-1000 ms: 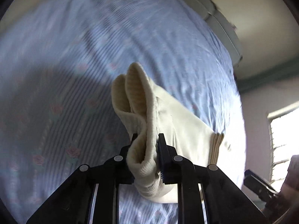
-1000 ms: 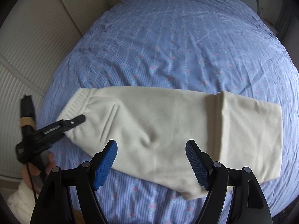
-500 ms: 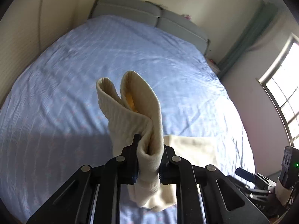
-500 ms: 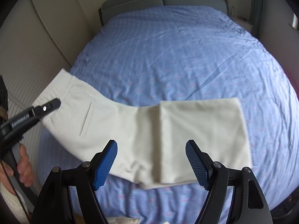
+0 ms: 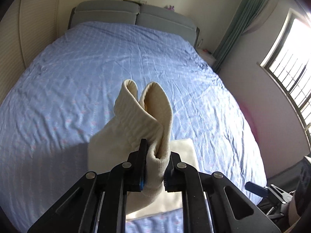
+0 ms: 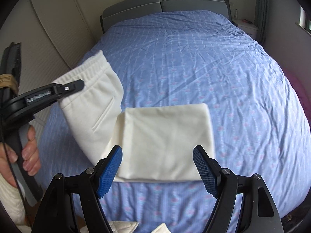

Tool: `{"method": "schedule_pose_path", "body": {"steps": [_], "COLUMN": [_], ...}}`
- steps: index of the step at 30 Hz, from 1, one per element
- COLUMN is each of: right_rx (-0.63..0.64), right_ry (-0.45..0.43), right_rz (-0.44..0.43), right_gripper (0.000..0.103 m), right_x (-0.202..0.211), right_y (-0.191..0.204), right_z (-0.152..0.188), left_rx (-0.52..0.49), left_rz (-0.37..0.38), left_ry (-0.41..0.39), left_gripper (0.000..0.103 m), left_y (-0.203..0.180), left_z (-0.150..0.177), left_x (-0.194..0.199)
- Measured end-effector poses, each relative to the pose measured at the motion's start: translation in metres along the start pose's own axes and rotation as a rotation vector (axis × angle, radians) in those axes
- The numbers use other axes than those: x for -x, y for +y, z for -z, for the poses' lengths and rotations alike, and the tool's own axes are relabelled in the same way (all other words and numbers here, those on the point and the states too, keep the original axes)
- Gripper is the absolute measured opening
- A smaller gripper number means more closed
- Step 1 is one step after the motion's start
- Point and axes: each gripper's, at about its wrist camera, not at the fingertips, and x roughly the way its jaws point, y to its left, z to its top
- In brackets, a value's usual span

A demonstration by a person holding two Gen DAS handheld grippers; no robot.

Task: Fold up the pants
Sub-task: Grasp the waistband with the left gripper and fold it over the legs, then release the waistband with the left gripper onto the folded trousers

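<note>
Cream pants lie partly folded near the foot of the blue bed. My left gripper is shut on the ribbed waistband and holds it lifted in the air. In the right wrist view the left gripper holds the raised waist end at the left, above the bed's edge, while the leg part lies flat on the sheet. My right gripper is open and empty, its blue pads hovering over the near edge of the flat part.
A grey headboard stands at the far end. A wall with panels runs along the left. A nightstand, green curtain and window are on the right. Quilted cream fabric lies below my right gripper.
My left gripper has lifted the waistband up and away from the sheet. The flat leg part now looks shorter and folded over. Both cameras have tilted up toward the headboard.
</note>
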Motion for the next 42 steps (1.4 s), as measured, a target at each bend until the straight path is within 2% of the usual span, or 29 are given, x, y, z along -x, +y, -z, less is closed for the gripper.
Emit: {"method": "schedule_pose_path", "body": {"steps": [10, 15, 20, 27, 29, 30, 32, 36, 42], "right_rx": [-0.013, -0.055, -0.094, -0.084, -0.086, -0.086, -0.085, -0.087, -0.059], "right_ry": [0.036, 0.06, 0.086, 0.096, 0.097, 0.098, 0.098, 0.102, 0.125], "right_rz": [-0.015, -0.027, -0.039, -0.043, -0.043, -0.043, -0.042, -0.033, -0.054], "right_gripper": [0.077, 0.077, 0.077, 0.077, 0.077, 0.077, 0.077, 0.077, 0.077], "right_x": [-0.001, -0.009, -0.021, -0.029, -0.03, -0.028, -0.029, -0.03, -0.05], "right_y": [-0.097, -0.136, -0.157, -0.159, -0.158, -0.158, -0.157, -0.158, -0.153], "right_z": [0.006, 0.009, 0.008, 0.004, 0.004, 0.005, 0.004, 0.004, 0.004], "left_rx": [-0.046, -0.061, -0.093, -0.12, -0.104, -0.078, -0.046, -0.073, -0.049], "left_rz": [-0.095, -0.136, -0.151, -0.118, -0.084, -0.042, 0.003, -0.011, -0.103], "left_ry": [0.161, 0.223, 0.266, 0.321, 0.344, 0.354, 0.348, 0.317, 0.333], "left_gripper": [0.014, 0.015, 0.015, 0.017, 0.029, 0.034, 0.046, 0.05, 0.051], "left_y": [-0.081, -0.106, -0.127, -0.146, -0.147, -0.146, -0.145, -0.141, -0.092], "left_z": [0.035, 0.043, 0.046, 0.051, 0.052, 0.053, 0.052, 0.051, 0.063], "left_x": [-0.086, -0.118, -0.138, -0.154, -0.158, -0.158, -0.156, -0.144, -0.13]}}
